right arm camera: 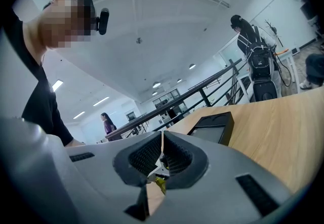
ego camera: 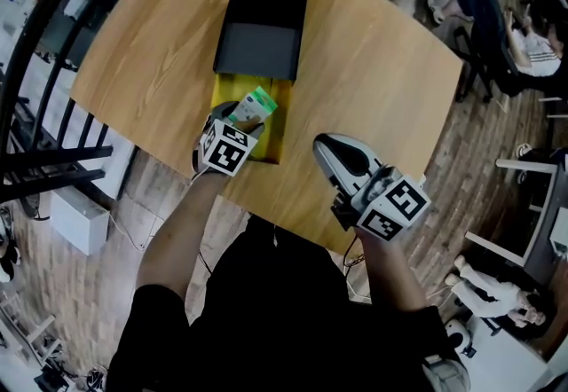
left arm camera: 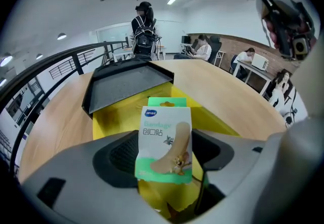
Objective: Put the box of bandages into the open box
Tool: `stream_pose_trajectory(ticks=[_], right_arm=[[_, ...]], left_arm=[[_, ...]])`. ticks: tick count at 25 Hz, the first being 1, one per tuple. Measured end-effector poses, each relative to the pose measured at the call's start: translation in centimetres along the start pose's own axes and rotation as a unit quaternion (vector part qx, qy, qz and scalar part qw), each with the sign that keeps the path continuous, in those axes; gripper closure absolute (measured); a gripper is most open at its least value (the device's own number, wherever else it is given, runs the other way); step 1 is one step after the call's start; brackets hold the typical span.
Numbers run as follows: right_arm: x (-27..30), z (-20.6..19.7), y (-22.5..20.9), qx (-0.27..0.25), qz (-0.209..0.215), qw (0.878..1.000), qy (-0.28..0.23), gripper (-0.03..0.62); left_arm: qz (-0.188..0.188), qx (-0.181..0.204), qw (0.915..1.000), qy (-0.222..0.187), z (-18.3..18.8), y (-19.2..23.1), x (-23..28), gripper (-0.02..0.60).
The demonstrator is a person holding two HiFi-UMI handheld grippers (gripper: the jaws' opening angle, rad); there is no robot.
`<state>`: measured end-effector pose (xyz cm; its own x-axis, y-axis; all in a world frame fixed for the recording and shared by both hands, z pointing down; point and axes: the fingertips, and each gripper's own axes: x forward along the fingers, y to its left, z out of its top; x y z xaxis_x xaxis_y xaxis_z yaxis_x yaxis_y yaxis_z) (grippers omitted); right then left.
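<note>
Left gripper point(ego camera: 232, 129) clamps the bandage box point(left arm camera: 164, 137) upright over the yellow box point(ego camera: 273, 137), whose far end a black lid point(ego camera: 262, 31) covers; right gripper point(ego camera: 333, 155) hangs well apart — jaws together, empty; the carton looks light and thin-walled — likely crushable, best pinched gently by its flat faces.

Each handheld unit, left gripper point(ego camera: 251, 118) and right gripper point(ego camera: 324, 147), carries a cube point(ego camera: 226, 149) faced with black-and-white square markers. Ahead of the cube, the right gripper's housing point(ego camera: 348, 161) is glossy white over black. In both gripper views the jaw bodies are moulded grey, with black ribbed pads point(right arm camera: 144, 156) inset. Behind the cube, the person wears a black short-sleeved top point(ego camera: 266, 315).
</note>
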<state>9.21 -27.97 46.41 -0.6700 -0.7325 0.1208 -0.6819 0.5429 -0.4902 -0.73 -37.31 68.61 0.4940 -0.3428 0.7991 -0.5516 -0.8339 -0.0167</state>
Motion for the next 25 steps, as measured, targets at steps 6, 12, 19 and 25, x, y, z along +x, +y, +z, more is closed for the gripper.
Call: stream_pose_trajectory(ticks=[6,12,19,25], right_arm=[[-0.8,-0.2,0.1,0.002,0.006,1.000,-0.001,0.556],[-1.6,0.5,0.5,-0.004,0.014,1.000,-0.008,0.556],[-1.9,1.6,2.1,-0.019,0.034,0.999,-0.014,0.556],[-2.2,3.4,2.9,-0.039,0.054,0.998,-0.023,0.556]], left_arm=[[0.011,0.004,0.9999,0.004,-0.2,0.1,0.4,0.250],[0.022,-0.010,0.9995,-0.019,1.1,0.1,-1.5,0.252],[0.040,-0.036,0.9965,-0.063,3.0,0.3,-6.2,0.295],[0.071,-0.063,0.9894,-0.110,4.4,0.9,-11.1,0.347]])
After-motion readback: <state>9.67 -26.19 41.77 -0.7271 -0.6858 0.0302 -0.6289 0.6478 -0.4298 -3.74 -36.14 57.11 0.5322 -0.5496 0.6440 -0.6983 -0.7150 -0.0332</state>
